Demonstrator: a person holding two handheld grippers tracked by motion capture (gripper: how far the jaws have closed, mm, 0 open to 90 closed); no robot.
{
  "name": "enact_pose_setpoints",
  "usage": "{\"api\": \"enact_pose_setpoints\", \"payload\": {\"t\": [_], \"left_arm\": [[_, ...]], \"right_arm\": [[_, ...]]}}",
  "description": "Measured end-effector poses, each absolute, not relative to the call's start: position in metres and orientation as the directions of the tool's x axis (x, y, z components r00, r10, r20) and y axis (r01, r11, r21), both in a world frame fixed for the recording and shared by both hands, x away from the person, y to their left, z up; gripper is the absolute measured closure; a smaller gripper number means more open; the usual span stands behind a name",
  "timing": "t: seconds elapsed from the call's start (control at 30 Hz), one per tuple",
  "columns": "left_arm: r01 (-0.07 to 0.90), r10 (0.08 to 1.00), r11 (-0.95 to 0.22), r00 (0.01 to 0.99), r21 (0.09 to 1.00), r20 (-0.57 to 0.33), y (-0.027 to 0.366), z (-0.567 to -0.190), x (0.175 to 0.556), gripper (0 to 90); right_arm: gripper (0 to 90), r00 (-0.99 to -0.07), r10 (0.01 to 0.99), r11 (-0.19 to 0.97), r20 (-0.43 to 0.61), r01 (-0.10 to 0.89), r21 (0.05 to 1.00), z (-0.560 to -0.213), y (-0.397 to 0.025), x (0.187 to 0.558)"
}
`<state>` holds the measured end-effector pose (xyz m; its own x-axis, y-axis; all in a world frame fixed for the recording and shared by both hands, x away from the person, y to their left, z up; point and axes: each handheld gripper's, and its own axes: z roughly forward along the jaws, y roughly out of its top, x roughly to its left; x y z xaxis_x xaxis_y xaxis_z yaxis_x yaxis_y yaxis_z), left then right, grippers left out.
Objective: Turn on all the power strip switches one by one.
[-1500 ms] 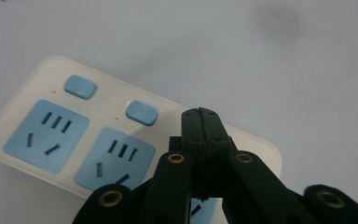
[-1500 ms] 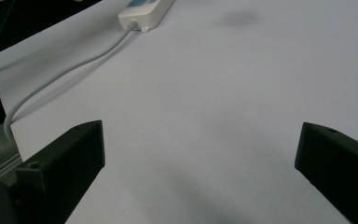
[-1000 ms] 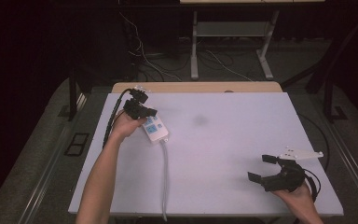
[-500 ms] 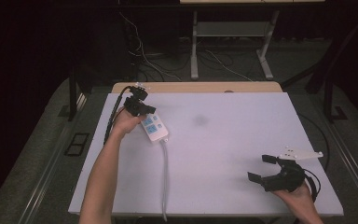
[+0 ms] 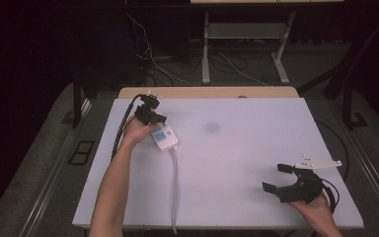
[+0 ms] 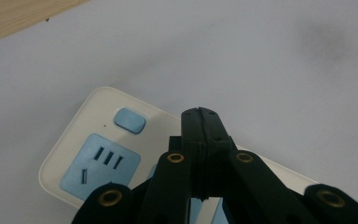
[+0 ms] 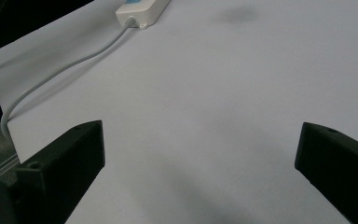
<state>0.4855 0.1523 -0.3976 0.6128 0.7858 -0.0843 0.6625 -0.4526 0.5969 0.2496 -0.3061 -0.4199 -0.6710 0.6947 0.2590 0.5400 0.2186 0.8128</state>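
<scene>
Left gripper view showed pressed-together jaws over the power strip (image 6: 121,154): rigid, light, slick; best pinched across its edges; right jaws spread

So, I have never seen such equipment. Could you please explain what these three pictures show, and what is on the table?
A person works at a white table, holding a hand-operated two-jaw gripper in each hand. The high view looks down from above; each of the other two pictures comes from a camera riding on one gripper. The left gripper has its jaws closed together, just above a white power strip with blue sockets and a blue button. It holds nothing. The strip's grey cord runs to the table's near edge. The right gripper is open and empty near the right corner.
</scene>
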Motion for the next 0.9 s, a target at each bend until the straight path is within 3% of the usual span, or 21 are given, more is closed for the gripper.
{"api": "enact_pose_setpoints", "payload": {"t": [0.7, 0.9], "left_arm": [[0.687, 0.79, -0.429, 0.601, 0.587, -0.125, 0.1561, -0.4066, 0.4868, 89.2], [0.677, 0.789, -0.45, 0.607, 0.582, -0.097, 0.1525, -0.4068, 0.4866, 89.4]], "right_arm": [[1.3, -0.673, 0.694, 0.225, 0.256, 0.54, 0.811, -0.4203, -0.3054, 0.2502], [1.3, -0.674, 0.692, 0.226, 0.256, 0.541, 0.81, -0.4204, -0.305, 0.2502]]}}
